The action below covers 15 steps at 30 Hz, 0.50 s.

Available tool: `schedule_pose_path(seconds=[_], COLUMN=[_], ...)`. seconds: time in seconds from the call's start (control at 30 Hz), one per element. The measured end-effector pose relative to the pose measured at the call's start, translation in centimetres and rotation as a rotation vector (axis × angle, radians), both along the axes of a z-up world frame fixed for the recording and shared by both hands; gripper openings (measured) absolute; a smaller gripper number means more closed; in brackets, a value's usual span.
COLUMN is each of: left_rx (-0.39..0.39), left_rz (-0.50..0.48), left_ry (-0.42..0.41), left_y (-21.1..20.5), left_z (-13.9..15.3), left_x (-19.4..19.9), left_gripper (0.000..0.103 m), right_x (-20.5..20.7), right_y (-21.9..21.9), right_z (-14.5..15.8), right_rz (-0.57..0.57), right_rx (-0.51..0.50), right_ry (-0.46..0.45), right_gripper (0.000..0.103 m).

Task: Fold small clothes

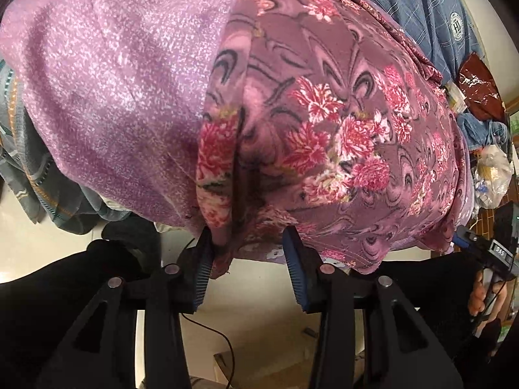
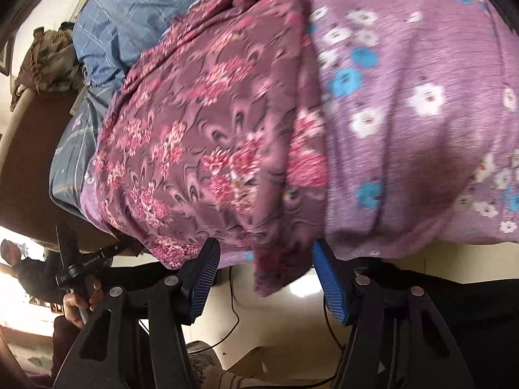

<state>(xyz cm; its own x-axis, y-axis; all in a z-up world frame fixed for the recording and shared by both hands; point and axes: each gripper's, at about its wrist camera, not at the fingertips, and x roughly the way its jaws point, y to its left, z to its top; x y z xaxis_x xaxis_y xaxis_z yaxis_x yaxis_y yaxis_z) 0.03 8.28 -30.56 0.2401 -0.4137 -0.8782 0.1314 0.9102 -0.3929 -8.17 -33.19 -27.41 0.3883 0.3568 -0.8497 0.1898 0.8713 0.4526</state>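
Note:
A mauve garment with pink flower print lies on a purple bedsheet, its near edge hanging over the bed's front edge. My left gripper is open, its jaws either side of a hanging fold of the garment at the near-left corner. In the right wrist view the same garment lies on the purple sheet with white and blue flowers. My right gripper is open, jaws astride the garment's hanging near-right corner. Neither gripper pinches the cloth.
A blue checked cloth lies behind the garment, also in the right wrist view. A grey patterned cloth hangs at left. Bags and clutter sit at right. A pale floor with cables lies below.

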Motion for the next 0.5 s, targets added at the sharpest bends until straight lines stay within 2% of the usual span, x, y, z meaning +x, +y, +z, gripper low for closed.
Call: schedule_pose_path(seconds=[0.07,0.13,0.17,0.2,0.23,0.3,0.37,0.5], left_rx=[0.000,0.002,0.000,-0.004,-0.010,-0.026,-0.030,-0.049], left_rz=[-0.007,-0.013,-0.011,-0.008,-0.004,0.003,-0.003,-0.023], left_ry=[-0.009,-0.012,-0.012,-0.013,-0.014,-0.013,-0.020,-0.048], left_y=[-0.1,-0.2,-0.2,0.0,0.1,0.3,0.3,0.3], left_z=[0.0,-0.2,-0.4,-0.5,-0.5,-0.6,-0.4,0.7], left_x=[-0.1,-0.1,0.0,0.0,0.0,0.0,-0.2,-0.9], left_gripper=[0.033,0.015,0.011,0.006,0.006,0.005,0.005,0.005], right_x=[0.5,1.1,1.3,1.4,1.4,1.1,0.4,-1.0], right_y=[0.8,1.7,2.0,2.1,2.2,2.3,1.9,0.6], right_z=[-0.4,-1.1,-1.3,-1.5,-1.6,-1.2,-0.2,3.5], right_rz=[0.006,0.010,0.008,0.004,0.008,0.023,0.025,0.025], right_rx=[-0.030,-0.102,-0.117,-0.120,-0.127,-0.131,-0.089,-0.007], right_ry=[0.022,0.050,0.050,0.043,0.042,0.027,-0.006,-0.104], right_gripper=[0.062,0.059,0.055,0.032,0.004,0.004,0.004,0.004])
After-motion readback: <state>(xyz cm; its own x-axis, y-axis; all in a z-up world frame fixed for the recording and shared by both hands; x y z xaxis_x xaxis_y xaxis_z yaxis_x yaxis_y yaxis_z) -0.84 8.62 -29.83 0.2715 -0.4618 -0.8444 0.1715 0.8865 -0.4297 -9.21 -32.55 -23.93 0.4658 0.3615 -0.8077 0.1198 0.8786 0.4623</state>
